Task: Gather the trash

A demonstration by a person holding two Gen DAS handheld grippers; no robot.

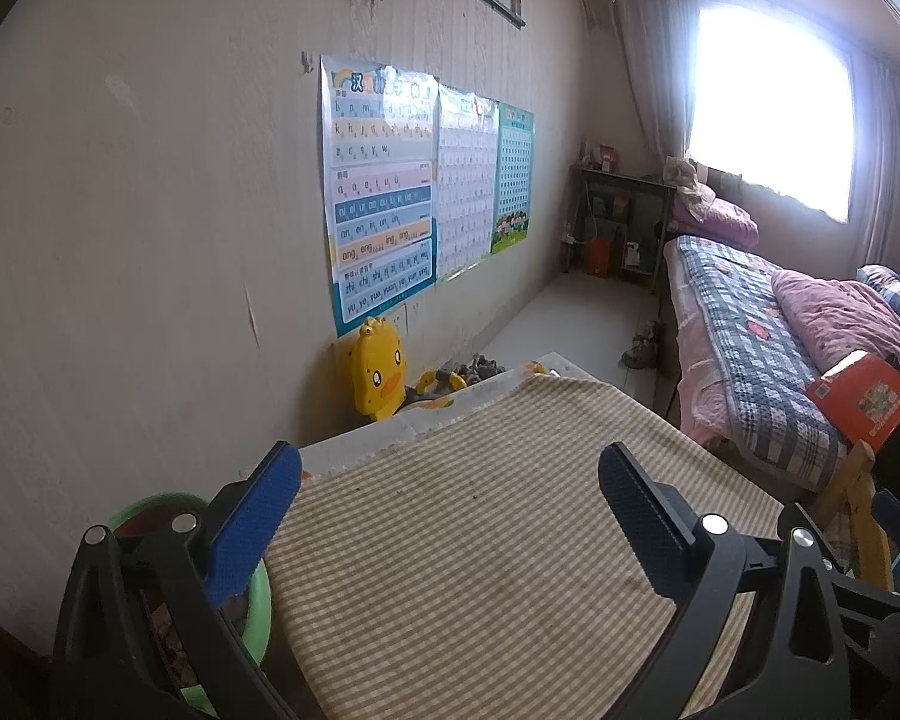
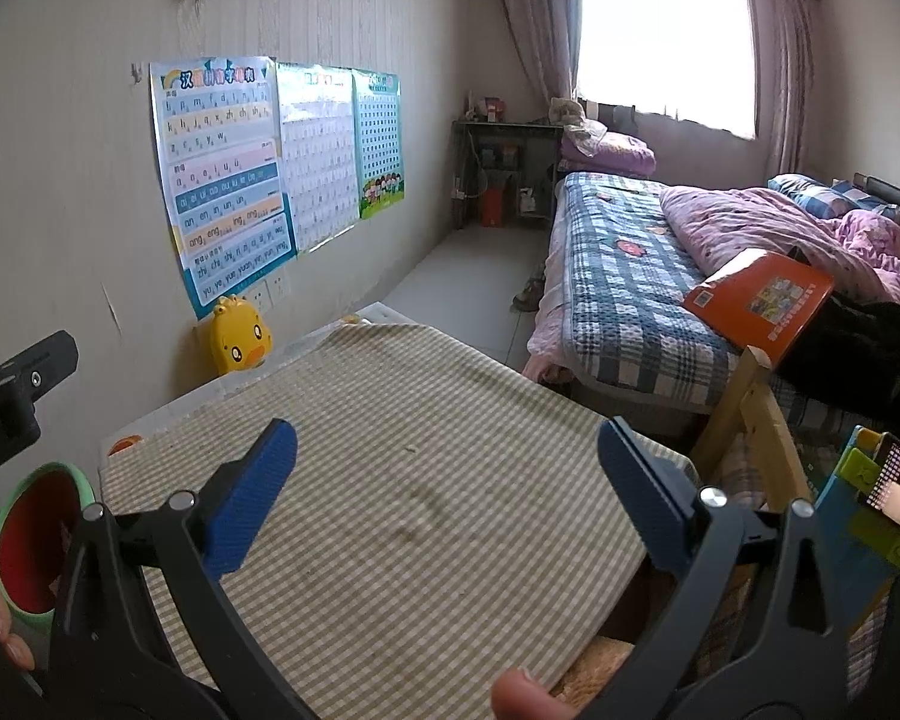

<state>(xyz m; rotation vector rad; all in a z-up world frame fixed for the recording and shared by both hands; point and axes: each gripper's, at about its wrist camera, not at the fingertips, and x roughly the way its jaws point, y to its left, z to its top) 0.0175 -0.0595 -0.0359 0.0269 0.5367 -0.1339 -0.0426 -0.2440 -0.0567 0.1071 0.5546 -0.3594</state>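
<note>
A table with a tan checked cloth [image 1: 480, 528] fills the lower middle of both views [image 2: 390, 480]. A green bin with a red liner [image 2: 30, 546] stands at the table's left side; in the left wrist view it shows behind the left finger [image 1: 258, 606]. My left gripper [image 1: 450, 516] is open and empty above the cloth, near the bin. My right gripper [image 2: 447, 492] is open and empty above the cloth. Only tiny specks [image 2: 411, 450] show on the cloth. Part of the left gripper's body [image 2: 12, 402] shows at the left edge of the right wrist view.
A yellow duck toy [image 2: 240, 342] sits by the wall beyond the table. A bed with a plaid quilt [image 2: 630, 276] and an orange book [image 2: 762, 300] lies to the right. A wooden chair frame [image 2: 756, 420] and a phone on a stand [image 2: 894, 492] stand at the right.
</note>
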